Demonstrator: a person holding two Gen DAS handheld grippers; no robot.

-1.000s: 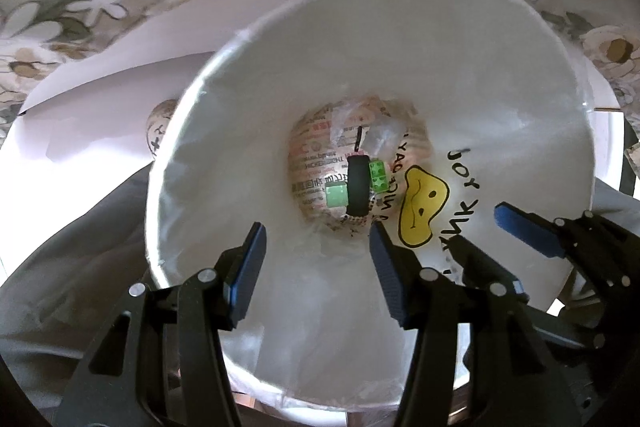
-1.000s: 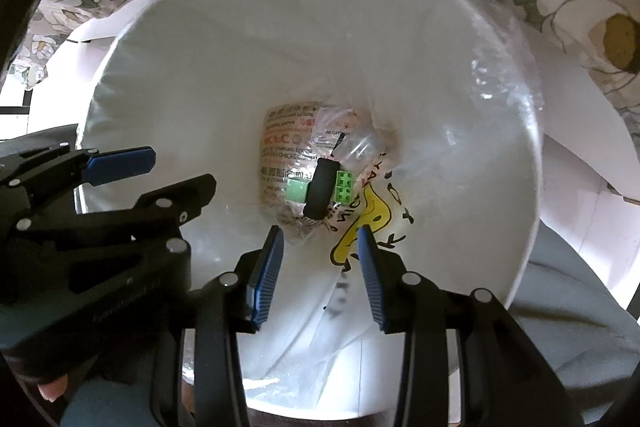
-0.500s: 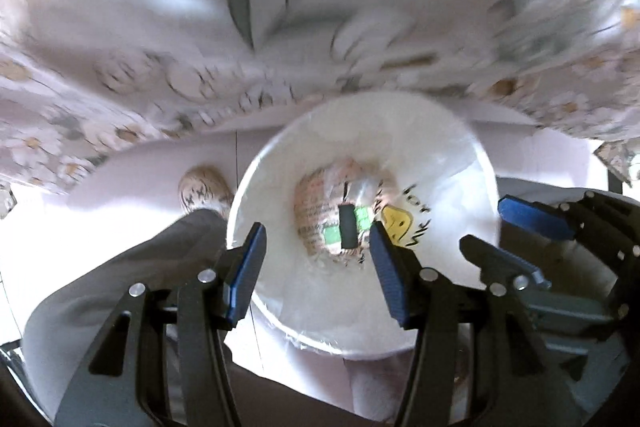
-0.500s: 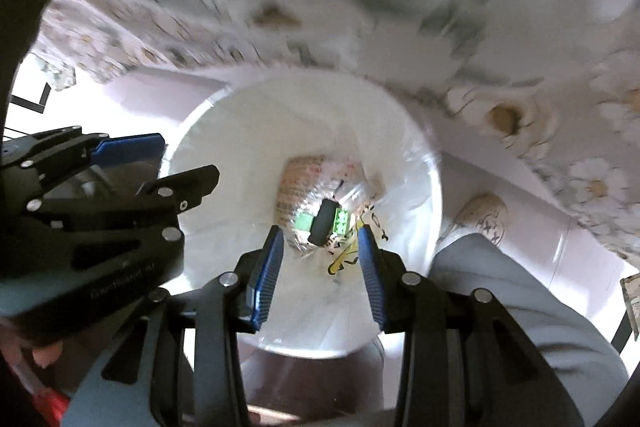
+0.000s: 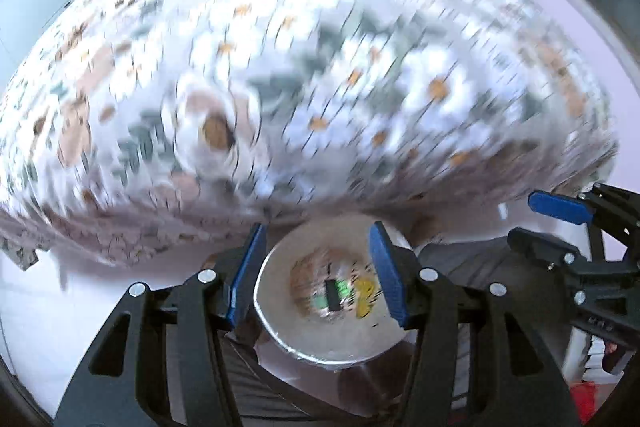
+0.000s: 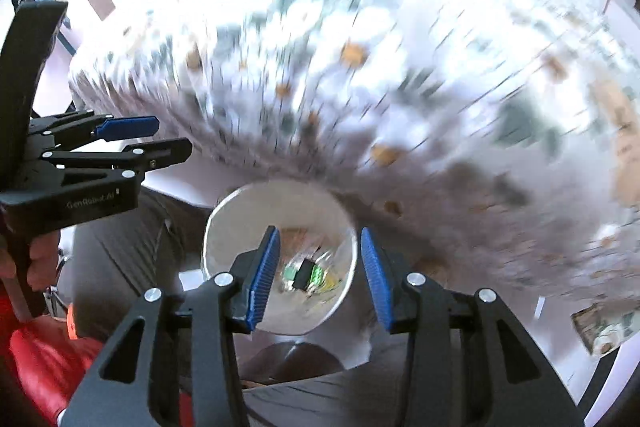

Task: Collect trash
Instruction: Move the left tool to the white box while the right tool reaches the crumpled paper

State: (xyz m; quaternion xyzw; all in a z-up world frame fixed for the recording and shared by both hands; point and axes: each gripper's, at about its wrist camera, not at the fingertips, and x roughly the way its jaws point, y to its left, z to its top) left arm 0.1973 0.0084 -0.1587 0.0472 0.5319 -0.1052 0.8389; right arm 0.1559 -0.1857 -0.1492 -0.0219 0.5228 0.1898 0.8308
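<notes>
A: Largest item in both views?
B: The table with a floral cloth (image 5: 320, 87), blurred by motion.

A: Below it?
B: A white lined bin (image 5: 280, 331), standing beside the table edge, open mouth facing both cameras.

A: Trash location?
B: Inside the bin, at the bottom: a black piece on green parts (image 6: 303, 274), over printed wrappers.

A: Left gripper (image 5: 318, 273)?
B: Fingers spread, empty, above the bin.

A: Right gripper (image 6: 320, 277)?
B: Fingers spread, empty, framing the bin mouth.
</notes>
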